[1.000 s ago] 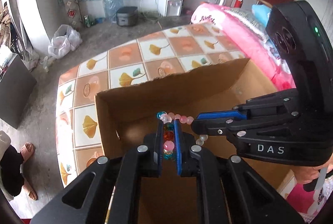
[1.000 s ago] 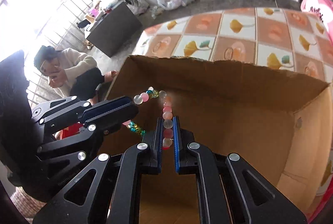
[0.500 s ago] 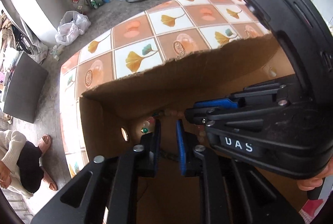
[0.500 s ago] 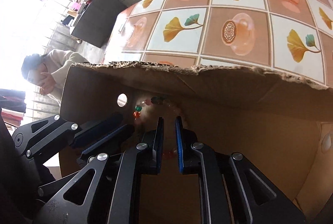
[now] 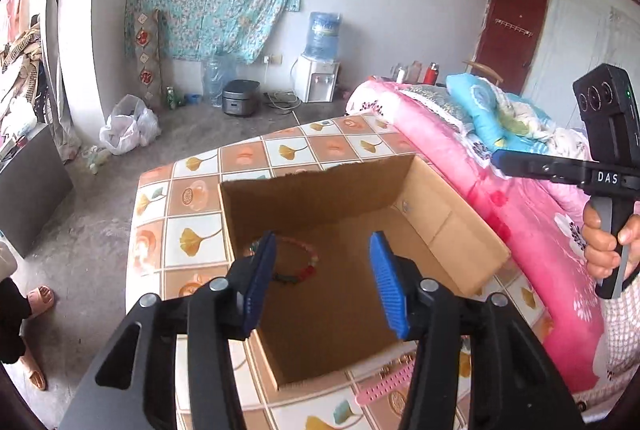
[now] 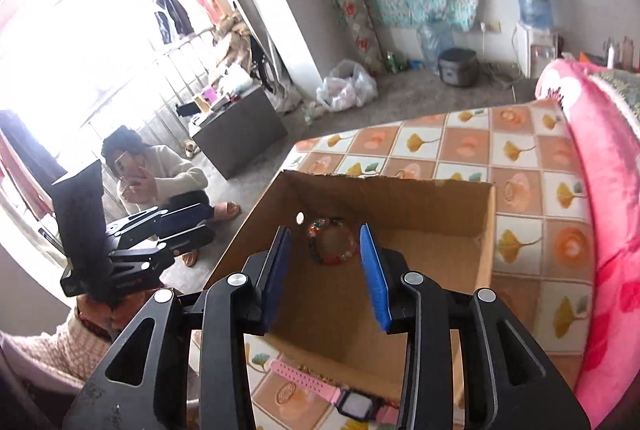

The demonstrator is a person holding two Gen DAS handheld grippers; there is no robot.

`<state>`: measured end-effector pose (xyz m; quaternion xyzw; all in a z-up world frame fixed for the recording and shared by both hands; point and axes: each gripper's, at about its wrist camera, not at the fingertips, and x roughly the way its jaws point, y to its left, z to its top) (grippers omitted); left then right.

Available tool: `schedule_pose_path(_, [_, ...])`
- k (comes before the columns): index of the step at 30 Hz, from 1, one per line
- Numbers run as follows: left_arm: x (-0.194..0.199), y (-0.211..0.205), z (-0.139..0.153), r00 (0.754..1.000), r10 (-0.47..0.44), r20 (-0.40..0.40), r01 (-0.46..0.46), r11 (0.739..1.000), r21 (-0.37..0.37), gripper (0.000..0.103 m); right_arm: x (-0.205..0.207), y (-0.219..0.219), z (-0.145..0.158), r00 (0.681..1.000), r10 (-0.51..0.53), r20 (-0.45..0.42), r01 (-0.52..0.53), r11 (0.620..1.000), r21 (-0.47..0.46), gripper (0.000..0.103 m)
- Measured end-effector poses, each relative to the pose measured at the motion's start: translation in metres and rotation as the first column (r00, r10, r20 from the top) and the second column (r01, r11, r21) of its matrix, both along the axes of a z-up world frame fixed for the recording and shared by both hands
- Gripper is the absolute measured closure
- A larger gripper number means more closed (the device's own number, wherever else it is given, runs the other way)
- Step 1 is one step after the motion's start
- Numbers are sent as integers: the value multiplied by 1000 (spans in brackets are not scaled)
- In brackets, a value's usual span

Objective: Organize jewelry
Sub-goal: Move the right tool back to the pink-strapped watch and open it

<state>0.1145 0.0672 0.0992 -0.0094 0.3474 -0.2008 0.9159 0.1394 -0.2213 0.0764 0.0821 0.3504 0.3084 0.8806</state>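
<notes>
Your beaded bracelet (image 6: pixel 332 241) already lies on the floor of the cardboard box (image 6: pixel 486 230), in its far-left corner, about 11 o'clock from the right tool (image 6: pixel 326 270). Both the right tool and the left tool (image 5: pixel 322 282) hang above the box with jaws apart, holding nothing. The pink watch (image 6: pixel 320 386) waits on the desk (image 6: pixel 520 150) at 6 o'clock, touching the box; that looks like what's left for you.

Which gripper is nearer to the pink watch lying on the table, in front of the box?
Left, though only by a little. The left gripper hangs open above the cardboard box, just behind the pink watch. The right gripper is raised higher, off toward the bed.
</notes>
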Motion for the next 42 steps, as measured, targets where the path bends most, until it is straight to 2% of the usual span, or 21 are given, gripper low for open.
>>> schedule_pose_path(3, [-35, 4, -16, 1000, -11, -23, 11, 1000, -23, 55, -37, -9, -26, 1000, 22, -9, -22, 1000, 4, 57])
schedule_pose_path(5, [-56, -1, -27, 999, -14, -49, 13, 1000, -15, 55, -51, -2, -55, 998, 35, -42, -37, 999, -39, 53])
schedule_pose_path(8, [-74, -21, -58, 994, -28, -102, 34, 998, 50, 55, -58, 17, -103, 990, 72, -118, -85, 990, -110, 49])
schedule_pose_path(10, [-76, -40, -84, 989, -31, -143, 49, 992, 119, 55, -55, 31, -126, 987, 93, -132, -116, 977, -181, 49])
schedule_pose_path(13, [-84, -70, -118, 987, -34, -156, 75, 962, 261, 55, -48, 48, -149, 981, 143, -132, -174, 948, -267, 49])
schedule_pose_path(15, [-87, -84, -135, 984, -42, -174, 95, 947, 306, 55, -41, 55, -161, 975, 169, -143, -206, 932, -300, 49])
schedule_pose_path(18, [-85, -90, -150, 977, -54, -204, 113, 951, 287, 55, -31, 63, -177, 971, 188, -150, -231, 902, -365, 49])
schedule_pose_path(20, [-86, -91, -155, 979, -51, -199, 109, 951, 289, 55, -27, 67, -184, 966, 200, -161, -249, 888, -387, 49])
schedule_pose_path(25, [-86, -88, -163, 976, -44, -214, 97, 966, 241, 55, -28, 76, -196, 958, 223, -178, -280, 857, -433, 48])
schedule_pose_path(28, [-88, -87, -165, 977, -54, -208, 103, 967, 233, 55, -30, 75, -191, 948, 232, -217, -302, 870, -390, 47])
schedule_pose_path(30, [-89, -85, -165, 977, -64, -206, 112, 966, 232, 55, -33, 78, -191, 944, 243, -224, -316, 862, -397, 47])
schedule_pose_path(33, [-92, -83, -166, 977, -74, -200, 120, 966, 231, 55, -43, 84, -191, 937, 271, -222, -343, 838, -425, 47])
schedule_pose_path(37, [-93, -73, -163, 977, -84, -194, 126, 968, 216, 55, -47, 92, -194, 956, 251, -154, -295, 807, -512, 47])
schedule_pose_path(42, [-100, -61, -160, 979, -91, -183, 124, 977, 174, 55, -49, 101, -207, 946, 279, -165, -323, 770, -550, 51])
